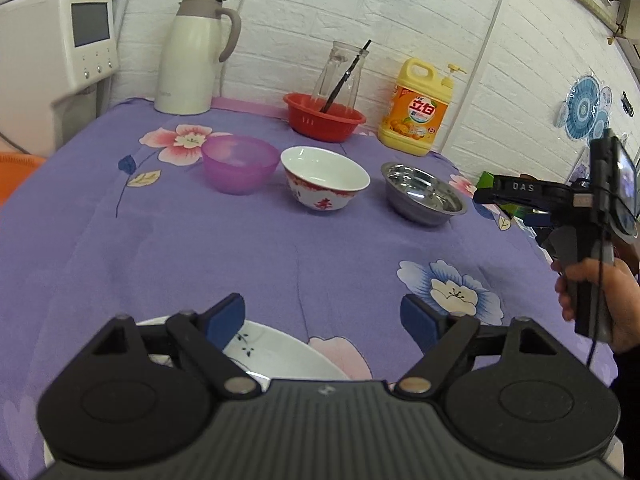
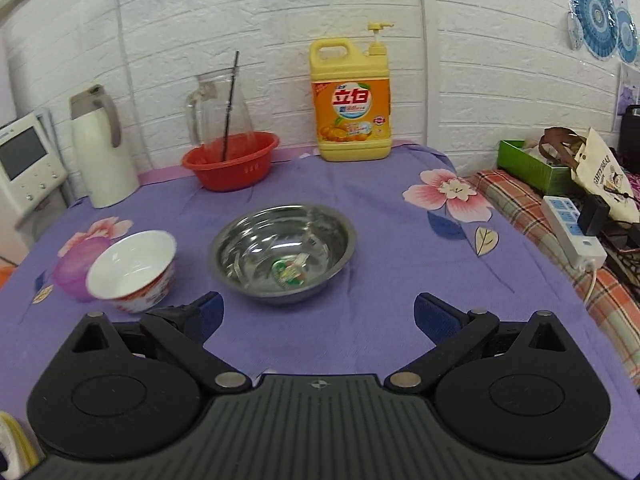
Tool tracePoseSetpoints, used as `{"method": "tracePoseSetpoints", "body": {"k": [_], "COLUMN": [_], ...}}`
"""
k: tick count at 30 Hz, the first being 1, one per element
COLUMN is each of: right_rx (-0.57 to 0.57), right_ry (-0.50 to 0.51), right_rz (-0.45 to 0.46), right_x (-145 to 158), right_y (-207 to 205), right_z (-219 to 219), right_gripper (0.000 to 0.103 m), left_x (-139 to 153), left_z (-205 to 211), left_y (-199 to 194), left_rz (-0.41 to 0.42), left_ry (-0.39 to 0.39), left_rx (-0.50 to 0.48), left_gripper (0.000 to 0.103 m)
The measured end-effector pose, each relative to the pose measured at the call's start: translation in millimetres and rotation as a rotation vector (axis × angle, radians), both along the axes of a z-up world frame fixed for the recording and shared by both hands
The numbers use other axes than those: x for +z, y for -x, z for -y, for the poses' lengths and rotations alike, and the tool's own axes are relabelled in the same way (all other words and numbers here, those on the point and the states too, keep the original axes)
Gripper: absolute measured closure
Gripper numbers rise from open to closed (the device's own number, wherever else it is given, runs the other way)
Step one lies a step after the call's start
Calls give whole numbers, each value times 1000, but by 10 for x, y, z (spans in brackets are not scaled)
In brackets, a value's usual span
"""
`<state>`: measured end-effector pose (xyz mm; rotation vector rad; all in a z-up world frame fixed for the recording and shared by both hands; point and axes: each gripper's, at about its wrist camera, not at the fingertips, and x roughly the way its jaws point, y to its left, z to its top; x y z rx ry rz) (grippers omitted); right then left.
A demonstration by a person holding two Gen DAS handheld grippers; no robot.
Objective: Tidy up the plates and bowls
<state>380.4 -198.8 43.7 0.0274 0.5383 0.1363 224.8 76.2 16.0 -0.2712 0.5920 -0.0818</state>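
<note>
3 bowls stand in a row on the surface (image 1: pixel 160 240), which is covered by a purple floral cloth: a translucent purple bowl (image 1: pixel 239 163) to the left, a white bowl with red pattern (image 1: pixel 324 178) in the middle, and a steel bowl (image 1: pixel 423 193) to the right. each stands upright, near its neighbour but apart in the left wrist view. a white plate (image 1: pixel 280 354) with a dark floral motif lies at the near edge, partly beneath the left gripper (image 1: pixel 322 316), whose jaws are spread wide and hold nothing. the right gripper (image 2: pixel 318 314) hovers just before the steel bowl, its jaws likewise spread and empty; a small green-and-white label shows inside that bowl. along the white brick wall stand a white thermos jug (image 1: pixel 192 54), a red basin (image 1: pixel 323 117) holding a glass pitcher (image 1: pixel 340 74) with a dark stick, and a yellow detergent bottle (image 1: pixel 418 106).
</note>
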Motion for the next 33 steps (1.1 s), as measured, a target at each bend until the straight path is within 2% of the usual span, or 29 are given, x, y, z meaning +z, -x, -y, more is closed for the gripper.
{"method": "tracePoseSetpoints", "body": {"k": [4, 7, 13, 22, 31, 33], "right_rx": [-57, -70, -82, -46, 81, 100], "right_ry": [43, 65, 100, 108, 122, 93], "right_rz": [-83, -151, -234, -263, -282, -266], "right_x": [-148, -317, -535, -522, -527, -509], "right_y": [-632, -952, -1239, -1131, -415, -263], "right_z": [33, 27, 11, -24, -97, -75], "right_gripper": [0, 0, 0, 0, 0, 0], "left_x": [-48, -70, -47, 17, 84, 116], "left_z": [-154, -247, -280, -182, 78, 147], "left_y": [-125, -215, -332, -251, -174, -250], "left_rz": [-21, -32, -33, -20, -27, -34], "left_ry": [11, 10, 5, 12, -11, -7], "left_rx": [24, 44, 41, 18, -63, -95], "left_gripper": [20, 20, 20, 20, 20, 20]}}
